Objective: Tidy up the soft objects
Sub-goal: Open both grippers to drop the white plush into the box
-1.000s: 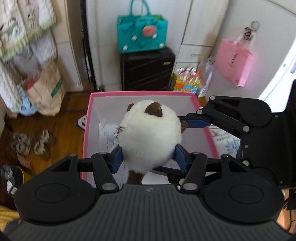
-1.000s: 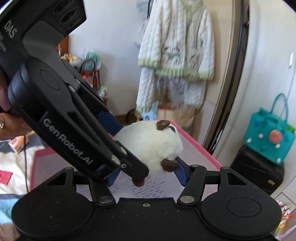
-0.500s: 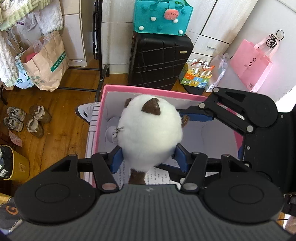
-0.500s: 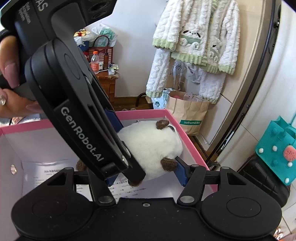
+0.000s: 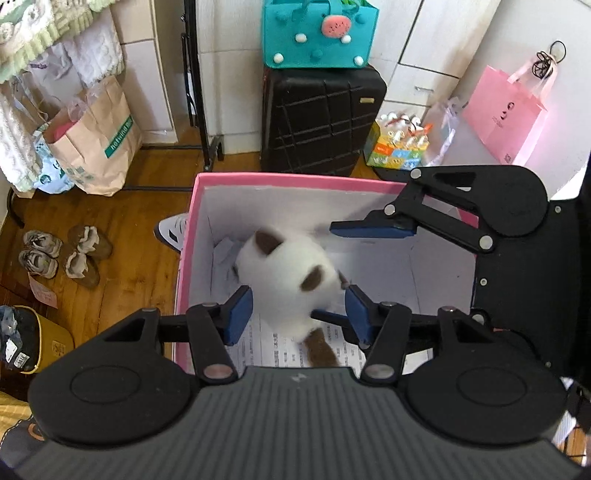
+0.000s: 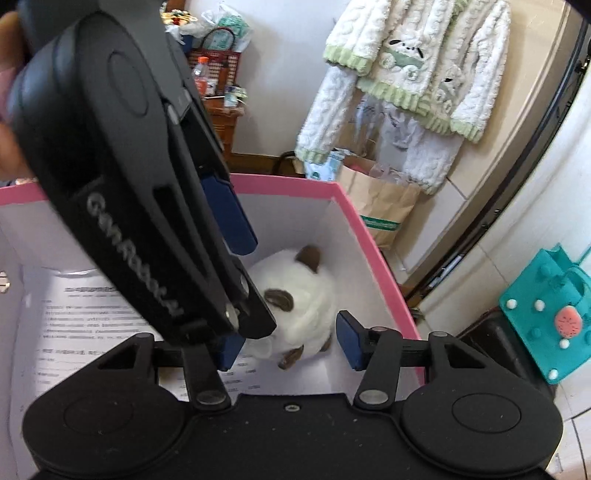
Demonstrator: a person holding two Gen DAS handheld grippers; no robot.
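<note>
The white plush toy (image 5: 286, 280) lies loose inside the pink box (image 5: 295, 180), below the left gripper (image 5: 298, 312) and right gripper (image 6: 286, 341), both spread but closing on nothing; remaining soft objects unseen.

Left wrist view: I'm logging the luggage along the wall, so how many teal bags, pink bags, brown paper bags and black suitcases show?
Teal bag: 1
Pink bag: 1
Brown paper bag: 1
Black suitcase: 1
Total: 4
</note>
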